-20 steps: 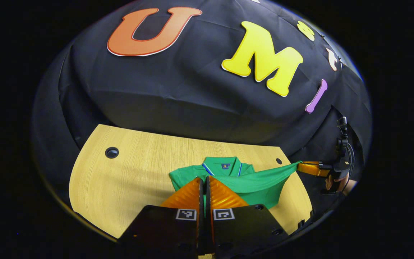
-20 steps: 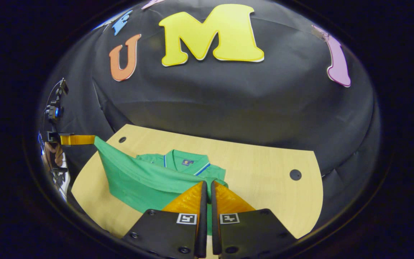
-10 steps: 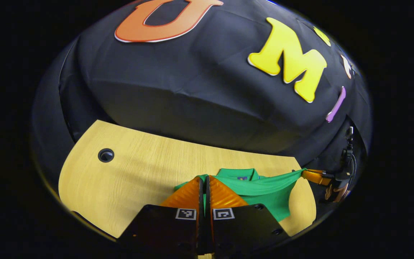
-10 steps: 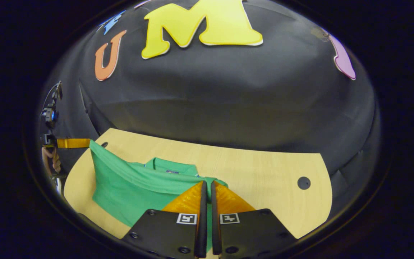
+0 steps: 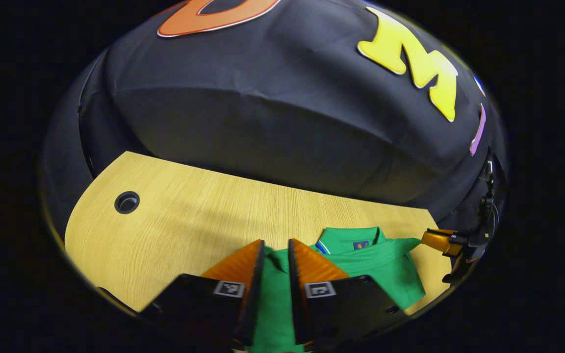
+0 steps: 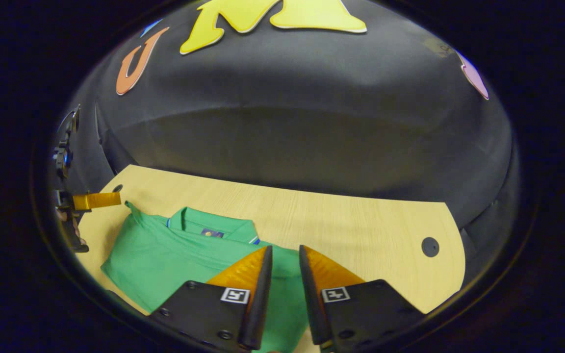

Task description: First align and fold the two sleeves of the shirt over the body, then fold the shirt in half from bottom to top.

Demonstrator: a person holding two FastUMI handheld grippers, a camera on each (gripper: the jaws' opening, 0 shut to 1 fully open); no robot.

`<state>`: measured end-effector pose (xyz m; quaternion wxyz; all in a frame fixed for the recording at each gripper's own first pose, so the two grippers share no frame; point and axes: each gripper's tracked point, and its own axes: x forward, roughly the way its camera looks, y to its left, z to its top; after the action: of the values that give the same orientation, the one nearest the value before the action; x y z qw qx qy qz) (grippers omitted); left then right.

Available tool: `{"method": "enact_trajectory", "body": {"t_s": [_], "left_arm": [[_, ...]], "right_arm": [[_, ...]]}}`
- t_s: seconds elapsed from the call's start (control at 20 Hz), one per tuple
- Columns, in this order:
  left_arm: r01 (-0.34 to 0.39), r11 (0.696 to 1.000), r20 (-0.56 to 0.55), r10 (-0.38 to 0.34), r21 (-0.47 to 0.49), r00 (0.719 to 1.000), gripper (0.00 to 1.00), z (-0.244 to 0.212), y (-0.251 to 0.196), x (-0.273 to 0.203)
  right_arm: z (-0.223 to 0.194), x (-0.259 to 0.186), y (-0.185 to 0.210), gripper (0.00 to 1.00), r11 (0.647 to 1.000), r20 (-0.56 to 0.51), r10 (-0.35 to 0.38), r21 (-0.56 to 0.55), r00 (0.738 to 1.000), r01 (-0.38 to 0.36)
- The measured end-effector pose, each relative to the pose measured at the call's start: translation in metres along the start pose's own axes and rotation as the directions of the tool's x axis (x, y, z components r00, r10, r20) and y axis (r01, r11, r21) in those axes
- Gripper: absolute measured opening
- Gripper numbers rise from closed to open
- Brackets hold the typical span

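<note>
Wooden tabletop with cable holes carries the green polo shirt, which lies folded with its collar toward the black cloth wall. Our left gripper sits over the shirt's edge with fingers narrowly parted, fabric showing between them without being pinched. Our right gripper likewise hangs slightly parted over the shirt's other side.

Each gripper had a black body with round screws, ridged wedge-shaped fingers, and a square black-and-white marker at the base of each finger.
</note>
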<state>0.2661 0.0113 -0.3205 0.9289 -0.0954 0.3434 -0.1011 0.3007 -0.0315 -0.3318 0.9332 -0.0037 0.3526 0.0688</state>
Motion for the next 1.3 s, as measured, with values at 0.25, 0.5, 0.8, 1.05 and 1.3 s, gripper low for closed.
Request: {"method": "enact_trajectory", "body": {"t_s": [0.25,0.5,0.8,1.05,1.3], "left_arm": [[-0.046,0.994,0.033,0.043,0.096,0.999,0.99,0.008,-0.013,-0.029],[-0.079,0.991,0.17,0.06,0.111,0.984,0.99,0.051,-0.038,-0.099],[-0.124,0.982,0.401,0.058,0.141,0.914,0.99,0.109,-0.08,-0.232],[-0.132,0.98,0.487,0.042,0.151,0.872,0.98,0.111,-0.115,-0.336],[-0.153,0.972,0.551,0.031,0.176,0.834,0.98,0.088,-0.136,-0.403]], "right_arm": [[0.013,-0.033,-0.001,0.87,0.999,0.075,-0.048,-0.002,0.996,0.048],[0.05,-0.105,0.006,0.93,0.996,0.207,-0.09,0.039,0.974,0.084],[0.08,-0.237,0.018,0.96,0.989,0.382,-0.146,0.06,0.913,0.133],[0.084,-0.355,0.036,0.92,0.983,0.529,-0.173,0.046,0.83,0.176],[0.058,-0.426,0.06,0.92,0.985,0.581,-0.169,0.083,0.797,0.148]]}}
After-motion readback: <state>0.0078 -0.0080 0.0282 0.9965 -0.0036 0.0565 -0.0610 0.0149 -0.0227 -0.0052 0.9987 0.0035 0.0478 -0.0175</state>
